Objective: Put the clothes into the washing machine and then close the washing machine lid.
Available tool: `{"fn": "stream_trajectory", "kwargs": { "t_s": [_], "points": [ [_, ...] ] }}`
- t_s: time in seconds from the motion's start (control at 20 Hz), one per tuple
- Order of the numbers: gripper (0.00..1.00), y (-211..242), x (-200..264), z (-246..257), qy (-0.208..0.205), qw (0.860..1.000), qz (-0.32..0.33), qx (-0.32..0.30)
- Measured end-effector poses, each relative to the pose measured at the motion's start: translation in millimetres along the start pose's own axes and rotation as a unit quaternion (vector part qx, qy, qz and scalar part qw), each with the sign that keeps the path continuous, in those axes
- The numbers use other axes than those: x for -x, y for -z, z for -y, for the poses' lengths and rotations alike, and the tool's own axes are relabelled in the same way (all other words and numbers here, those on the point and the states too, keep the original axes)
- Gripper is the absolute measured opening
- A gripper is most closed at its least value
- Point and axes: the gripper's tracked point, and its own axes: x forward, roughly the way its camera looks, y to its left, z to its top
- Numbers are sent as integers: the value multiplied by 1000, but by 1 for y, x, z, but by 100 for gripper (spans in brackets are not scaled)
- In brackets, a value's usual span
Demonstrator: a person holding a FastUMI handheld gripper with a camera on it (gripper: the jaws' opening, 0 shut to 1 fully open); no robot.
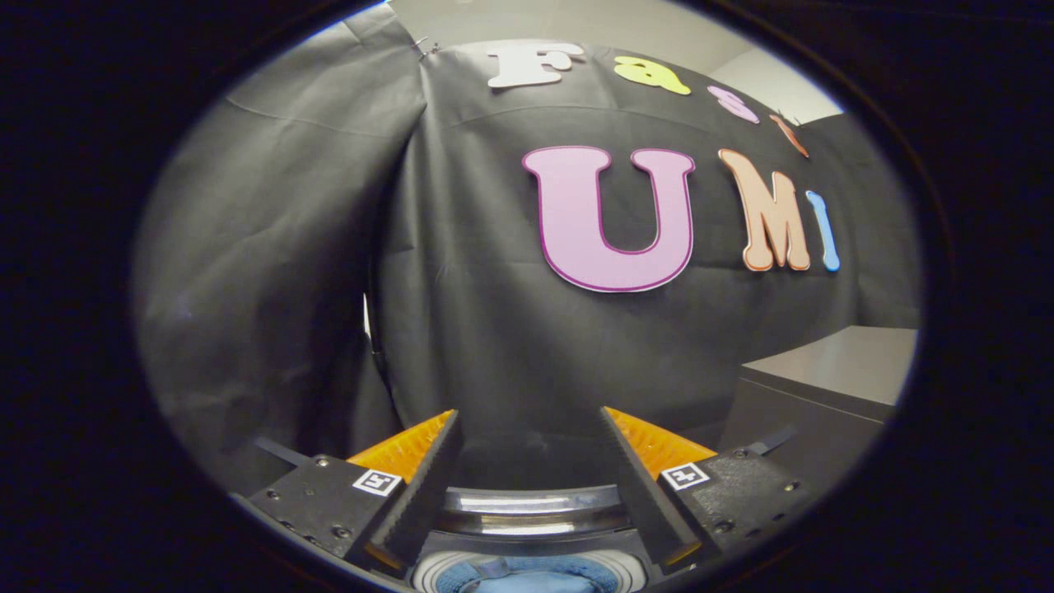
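My gripper is open, its two fingers spread wide with nothing between them, pointing at the black cloth wall. Below and between the finger bases sits the washing machine's round opening with a pale rim. Blue clothes lie inside that opening. Just beyond it stands the raised lid's shiny curved edge, seen between the fingers. The rest of the machine is hidden under the gripper.
A grey table or cabinet with a flat top stands to the right of the fingers, against the wall. The black cloth wall hangs close ahead, with a fold to the left.
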Motion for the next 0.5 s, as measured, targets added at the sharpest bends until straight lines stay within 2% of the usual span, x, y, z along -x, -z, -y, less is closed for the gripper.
{"fn": "stream_trajectory", "kwargs": {
  "t_s": [0.5],
  "points": [
    [99, -1, -1, 1, 1, 1000, 19, -2]
  ]
}}
